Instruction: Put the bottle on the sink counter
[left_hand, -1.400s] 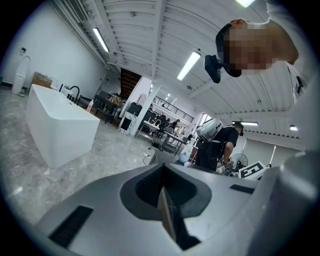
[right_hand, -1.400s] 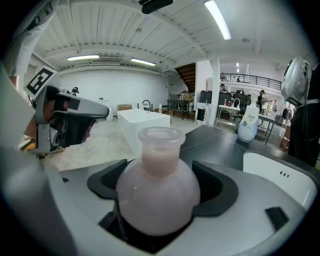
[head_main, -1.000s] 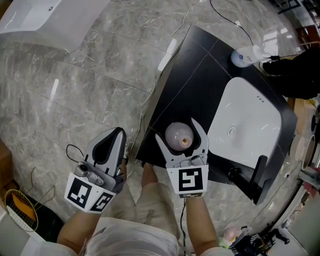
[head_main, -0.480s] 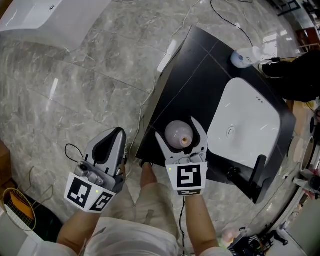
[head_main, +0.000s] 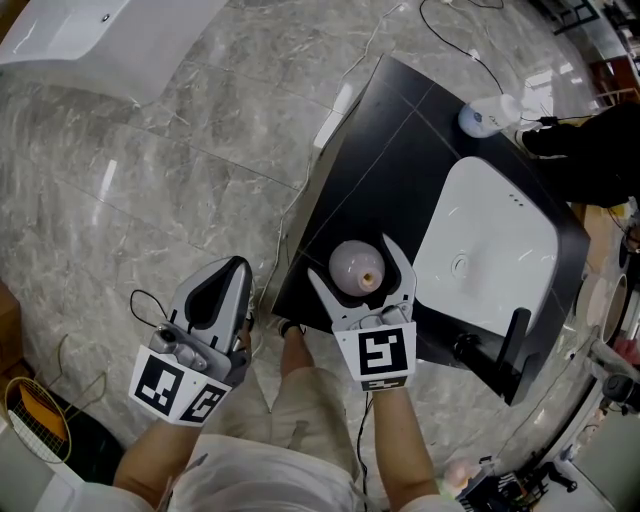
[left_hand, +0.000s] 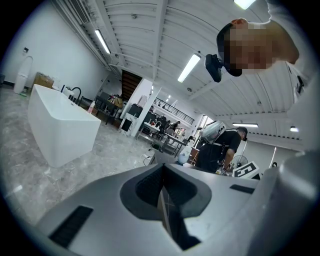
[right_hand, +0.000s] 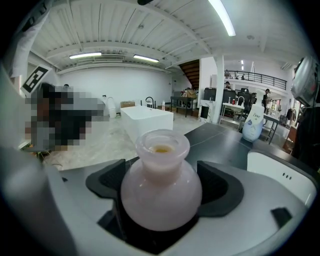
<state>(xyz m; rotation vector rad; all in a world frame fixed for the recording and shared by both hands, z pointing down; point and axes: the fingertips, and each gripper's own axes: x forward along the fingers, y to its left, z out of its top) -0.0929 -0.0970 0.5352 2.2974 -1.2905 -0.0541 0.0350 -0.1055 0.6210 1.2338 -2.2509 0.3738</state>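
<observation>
Between jaws of right gripper (head_main: 352, 260), bottle (right_hand: 161, 187)

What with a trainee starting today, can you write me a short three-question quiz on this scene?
1. True or false: the left tool grips something.
2. The bottle in the right tool is: A pale pink and round; B green and square; C clear and tall.
3. Short answer: in the head view, on which side of the white basin is the bottle?
Key: 1 false, its jaws are together on nothing. 2 A. 3 Left, over the black counter.
</observation>
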